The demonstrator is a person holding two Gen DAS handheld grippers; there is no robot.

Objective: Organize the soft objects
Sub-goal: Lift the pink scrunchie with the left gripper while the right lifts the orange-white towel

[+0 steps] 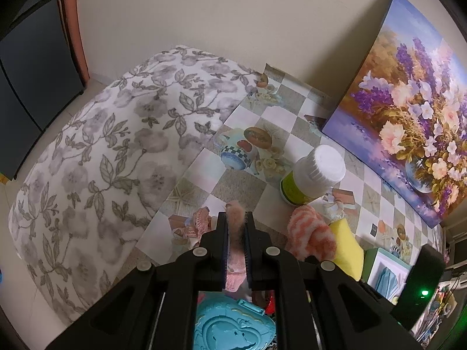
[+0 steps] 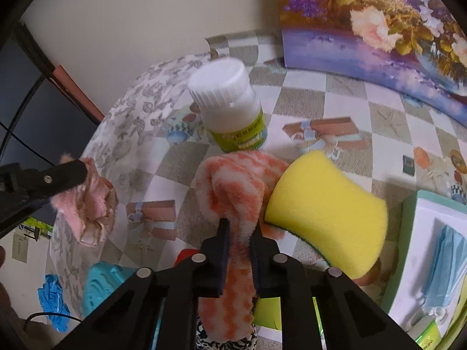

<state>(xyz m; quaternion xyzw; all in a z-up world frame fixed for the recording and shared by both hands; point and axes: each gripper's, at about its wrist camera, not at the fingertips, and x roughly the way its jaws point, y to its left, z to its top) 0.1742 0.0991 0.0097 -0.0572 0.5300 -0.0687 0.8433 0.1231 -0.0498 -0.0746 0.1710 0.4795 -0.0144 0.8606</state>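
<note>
My left gripper is shut on a pale pink fuzzy cloth, held a little above the checkered tablecloth. From the right wrist view that same pink cloth hangs from the left gripper at the left. My right gripper is shut on an orange-and-white fuzzy sock, whose bulk bunches ahead of the fingers. The sock also shows in the left wrist view, right of my left fingers. A yellow sponge lies tilted against the sock's right side.
A white-capped bottle with a green label stands just behind the sock. A flower painting leans on the wall at right. A floral cushion lies left. A turquoise heart-shaped case and a box with blue masks sit near.
</note>
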